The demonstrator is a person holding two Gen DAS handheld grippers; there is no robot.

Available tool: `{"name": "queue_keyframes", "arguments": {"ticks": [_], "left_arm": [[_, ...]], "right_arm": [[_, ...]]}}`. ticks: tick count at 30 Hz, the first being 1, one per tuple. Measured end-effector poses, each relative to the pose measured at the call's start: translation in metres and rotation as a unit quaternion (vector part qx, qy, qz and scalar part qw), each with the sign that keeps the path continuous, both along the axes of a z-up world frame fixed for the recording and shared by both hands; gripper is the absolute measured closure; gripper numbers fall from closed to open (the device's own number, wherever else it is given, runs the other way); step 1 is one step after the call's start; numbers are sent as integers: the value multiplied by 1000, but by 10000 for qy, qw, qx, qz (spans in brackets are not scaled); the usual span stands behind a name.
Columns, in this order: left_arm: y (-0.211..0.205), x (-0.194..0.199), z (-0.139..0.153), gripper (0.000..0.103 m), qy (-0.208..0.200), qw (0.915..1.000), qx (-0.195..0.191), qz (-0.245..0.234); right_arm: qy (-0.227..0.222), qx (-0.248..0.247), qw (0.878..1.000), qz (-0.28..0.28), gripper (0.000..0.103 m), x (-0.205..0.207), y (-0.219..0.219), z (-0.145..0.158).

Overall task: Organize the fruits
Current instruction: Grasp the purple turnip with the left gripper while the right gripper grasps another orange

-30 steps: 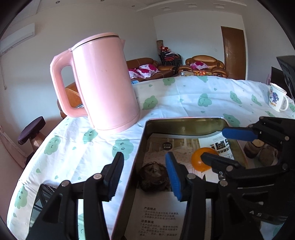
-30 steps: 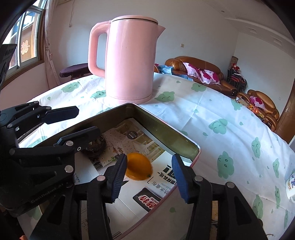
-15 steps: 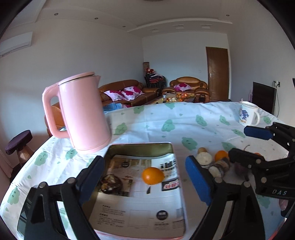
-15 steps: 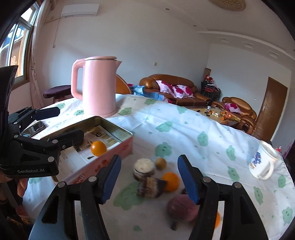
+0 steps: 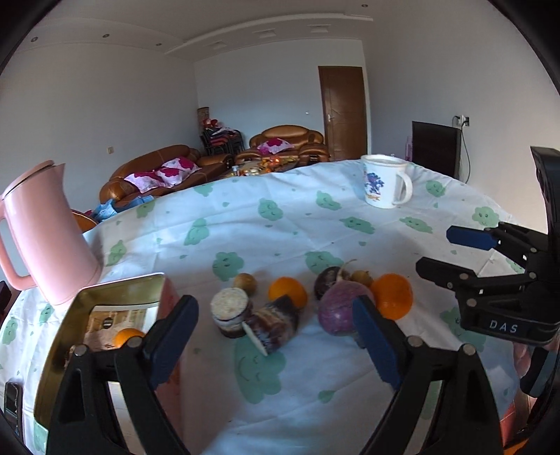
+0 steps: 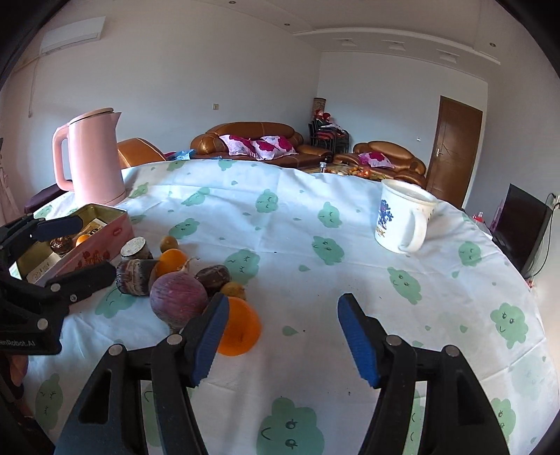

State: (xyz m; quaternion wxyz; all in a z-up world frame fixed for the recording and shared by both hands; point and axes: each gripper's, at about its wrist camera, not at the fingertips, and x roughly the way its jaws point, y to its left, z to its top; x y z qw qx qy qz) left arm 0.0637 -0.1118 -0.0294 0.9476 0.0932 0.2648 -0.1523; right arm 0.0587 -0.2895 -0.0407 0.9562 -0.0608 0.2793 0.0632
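1. Living room, sofas and a brown door behind; tabletop (image 5: 287, 224) covered in a white cloth with green cloud faces. Pink kettle (image 6: 92, 157) at the far left, white mug (image 6: 402, 220) toward the right.
2. Progress: the tin box (image 5: 115, 290) already holds a small orange (image 5: 126, 336) and one dark, shiny thing I can't identify (image 6: 61, 245). Looks early; most of the pile is still out.
3. Left on the cloth, just right of the box: two sugarcane-like stubs (image 5: 252, 315), an orange (image 5: 287, 291), a purple round root (image 5: 337, 311), a dark bulb (image 5: 327, 281), a bigger orange (image 5: 392, 295), two small brown fruits (image 5: 245, 281).
4. Left tongs (image 5: 276, 334) spread wide, empty, hovering over the stubs. Right tongs (image 6: 281, 337) about half open, empty; the bigger orange sits just beside its left finger, not between the two.
5. View difference: the left wrist view looks down into the box but cuts off the kettle's handle side; the right wrist view shows the box's pink printed side wall, the whole kettle and the wall air conditioner (image 6: 71, 33).
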Motion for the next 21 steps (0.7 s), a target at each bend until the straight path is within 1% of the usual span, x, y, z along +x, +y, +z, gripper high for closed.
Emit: {"name": "queue_keyframes", "arguments": {"ticks": [6, 7, 8, 9, 11, 12, 13, 16, 17, 18, 21], "left_arm": [[-30, 13, -11, 13, 330, 9988, 95, -343], [-35, 16, -14, 16, 408, 9983, 146, -401], [-39, 18, -17, 23, 489, 9978, 197, -404], [-41, 21, -19, 26, 563, 9973, 205, -419], [-46, 26, -24, 29, 723, 9958, 200, -519], [-47, 28, -26, 34, 794, 9952, 226, -526], [-48, 29, -27, 36, 824, 9948, 219, -550], [-54, 31, -28, 38, 882, 9937, 258, -645], [-53, 32, -29, 45, 931, 9931, 230, -676], [-53, 32, -30, 49, 975, 9921, 173, -766], [-54, 30, -29, 50, 928, 9924, 208, -778]], "right_arm": [[42, 76, 10000, -33, 37, 0, -6, -6], [52, 109, 9999, -38, 37, 0, -7, -7], [53, 150, 9999, -48, 37, 0, -8, -7], [42, 187, 9998, -60, 37, 0, -10, -7], [33, 261, 9996, -65, 37, -1, -12, -7], [37, 284, 9996, -66, 37, -1, -13, -8], [45, 301, 9995, -64, 37, -1, -13, -8], [85, 313, 9995, -39, 37, 0, -11, -10], [86, 310, 9995, -37, 37, 0, -11, -10], [78, 314, 9995, -37, 37, 0, -11, -10], [63, 383, 9992, -61, 37, -1, -13, -8]]}}
